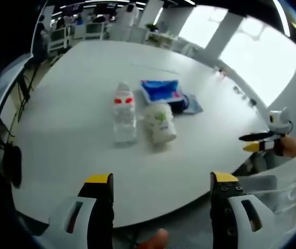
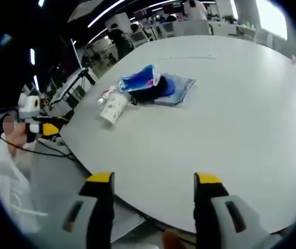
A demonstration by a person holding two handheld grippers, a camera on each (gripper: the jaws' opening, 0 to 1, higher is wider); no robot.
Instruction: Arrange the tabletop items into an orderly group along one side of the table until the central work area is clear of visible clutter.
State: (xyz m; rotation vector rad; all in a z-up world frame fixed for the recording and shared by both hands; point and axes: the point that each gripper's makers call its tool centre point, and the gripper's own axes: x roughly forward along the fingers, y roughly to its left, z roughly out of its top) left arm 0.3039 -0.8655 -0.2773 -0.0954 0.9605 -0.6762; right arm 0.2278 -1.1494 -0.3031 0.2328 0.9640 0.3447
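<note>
Haven't grabbed anything yet, both my left tool and right tool are wide and empty, hovering off the white worktop, so next I reach in for the clear bottle, paper cup and blue pouch clustered mid-worktop.

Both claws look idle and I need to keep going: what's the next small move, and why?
Probably reach the left claw forward toward the clear bottle lying on the white table. Its jaws are open and empty, and the bottle, white cup and blue bag sit clustered mid-table, with the bottle and cup nearest that claw.
</note>
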